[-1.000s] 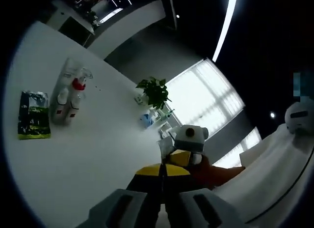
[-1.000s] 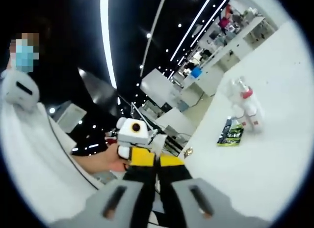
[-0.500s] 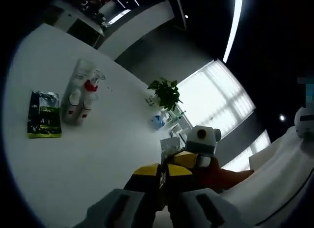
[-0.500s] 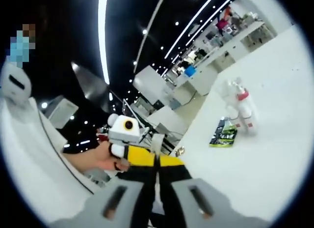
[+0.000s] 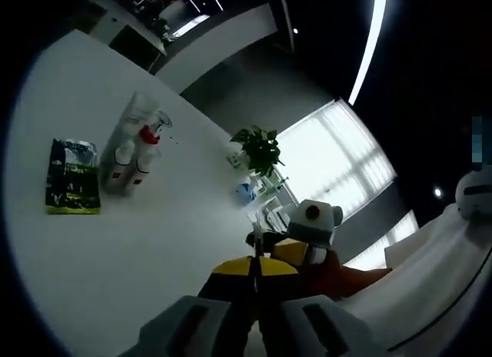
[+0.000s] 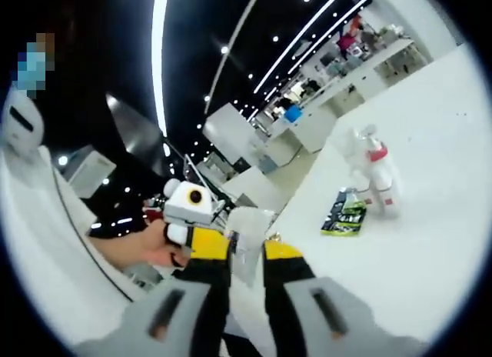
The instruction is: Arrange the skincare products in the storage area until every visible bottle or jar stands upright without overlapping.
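Observation:
A small cluster of skincare bottles (image 5: pixel 129 153) sits on the white table (image 5: pixel 138 249), far from both grippers. One has a red cap (image 5: pixel 147 136), and a clear bottle (image 5: pixel 138 112) is beside it. In the right gripper view the same bottles (image 6: pixel 377 180) are at the right; whether they stand or lie is unclear. A green packet (image 5: pixel 73 176) lies flat next to them, and it appears again (image 6: pixel 344 215) in the right gripper view. My left gripper (image 5: pixel 255 271) is shut and holds nothing. My right gripper (image 6: pixel 246 251) is open, with a pale blurred shape in its gap.
A potted plant (image 5: pixel 257 145) and small items (image 5: pixel 247 191) stand at the table's far edge by a bright window. A hand (image 6: pixel 150 249) holds the other gripper at the left of the right gripper view. Desks and ceiling lights lie beyond.
The right gripper's jaws have parted; they were shut in both earlier frames. Both cameras shifted slightly. The bottles and packet have not moved on the table.

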